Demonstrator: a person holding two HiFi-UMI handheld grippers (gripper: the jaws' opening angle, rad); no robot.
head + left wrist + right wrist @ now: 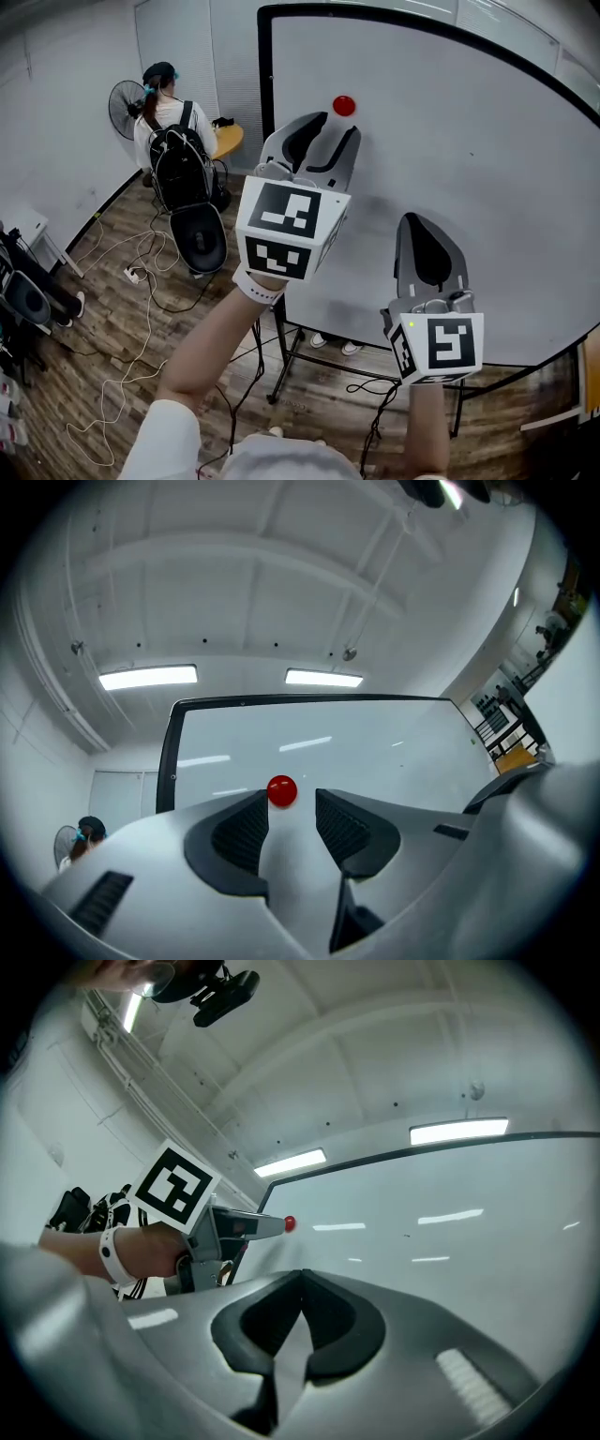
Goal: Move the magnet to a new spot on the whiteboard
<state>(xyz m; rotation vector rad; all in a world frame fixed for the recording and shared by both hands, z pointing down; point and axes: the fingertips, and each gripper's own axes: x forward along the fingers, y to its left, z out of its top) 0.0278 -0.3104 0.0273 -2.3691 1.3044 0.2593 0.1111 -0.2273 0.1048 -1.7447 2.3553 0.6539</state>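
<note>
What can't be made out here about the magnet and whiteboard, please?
Head view: the whiteboard is cut off at right by the frame edge.
Head view: the left gripper hides the whiteboard just below the magnet.
Right gripper view: the magnet is too small to tell whether those tips touch it.

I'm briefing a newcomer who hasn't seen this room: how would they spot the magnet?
Find the big black-framed whiteboard on its stand. Near its upper left sits the magnet, just beyond the left gripper. It is the board's only red round thing.
</note>
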